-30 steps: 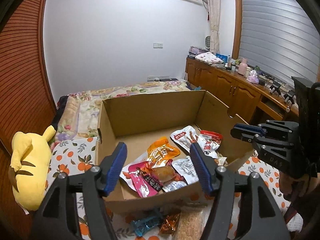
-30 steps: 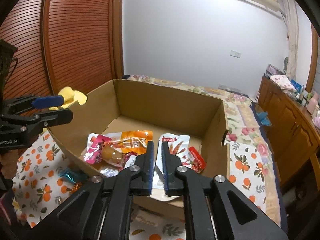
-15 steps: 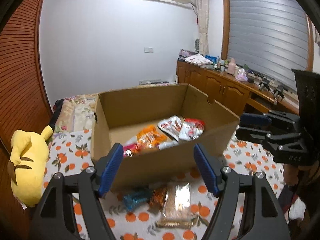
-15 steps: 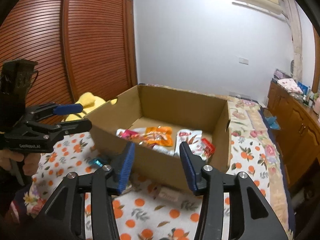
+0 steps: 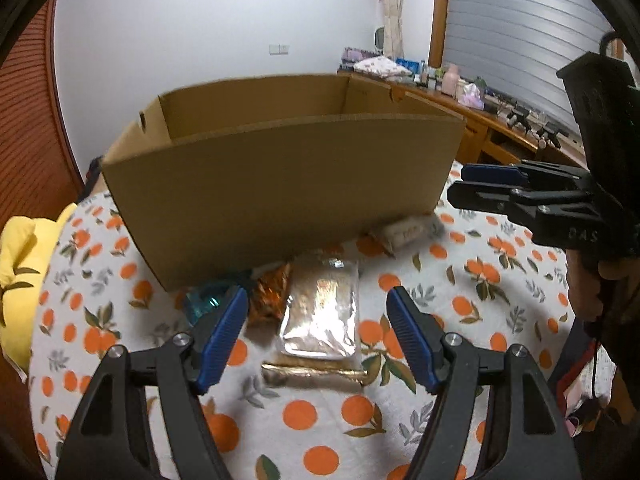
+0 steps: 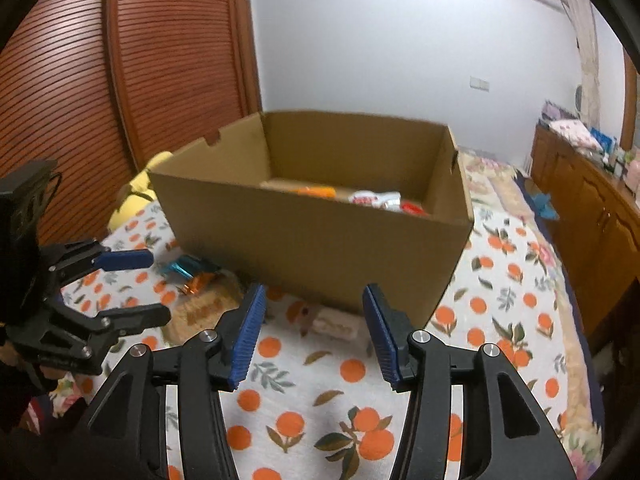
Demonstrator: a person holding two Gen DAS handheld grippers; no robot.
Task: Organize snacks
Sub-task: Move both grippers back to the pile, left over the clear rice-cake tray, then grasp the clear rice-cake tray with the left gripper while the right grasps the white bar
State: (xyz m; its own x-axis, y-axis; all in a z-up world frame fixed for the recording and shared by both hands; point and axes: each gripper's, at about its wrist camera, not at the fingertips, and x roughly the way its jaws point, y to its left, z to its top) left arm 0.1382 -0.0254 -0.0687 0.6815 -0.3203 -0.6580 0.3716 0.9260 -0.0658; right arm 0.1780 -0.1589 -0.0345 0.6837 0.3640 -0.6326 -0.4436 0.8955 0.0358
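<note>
A cardboard box (image 5: 280, 184) stands on the orange-print cloth; it also shows in the right wrist view (image 6: 320, 236), with several snack packs (image 6: 376, 199) inside. In front of it lie a clear pack of brown snack (image 5: 322, 312), a small orange pack (image 5: 272, 294), a blue foil pack (image 5: 204, 300) and a white pack (image 5: 408, 232). My left gripper (image 5: 316, 338) is open just above the clear pack. My right gripper (image 6: 314, 334) is open and empty above the white pack (image 6: 334, 326). The blue foil pack (image 6: 184, 268) and orange pack (image 6: 198, 282) lie left of it.
A yellow plush toy (image 5: 16, 276) lies at the left edge of the cloth. A wooden cabinet (image 6: 592, 208) with clutter runs along the right wall. A wooden slatted wardrobe (image 6: 100, 100) stands at the left.
Both grippers have pulled back from over the box and dropped low toward the cloth in front of it. The right gripper has gone from shut to open.
</note>
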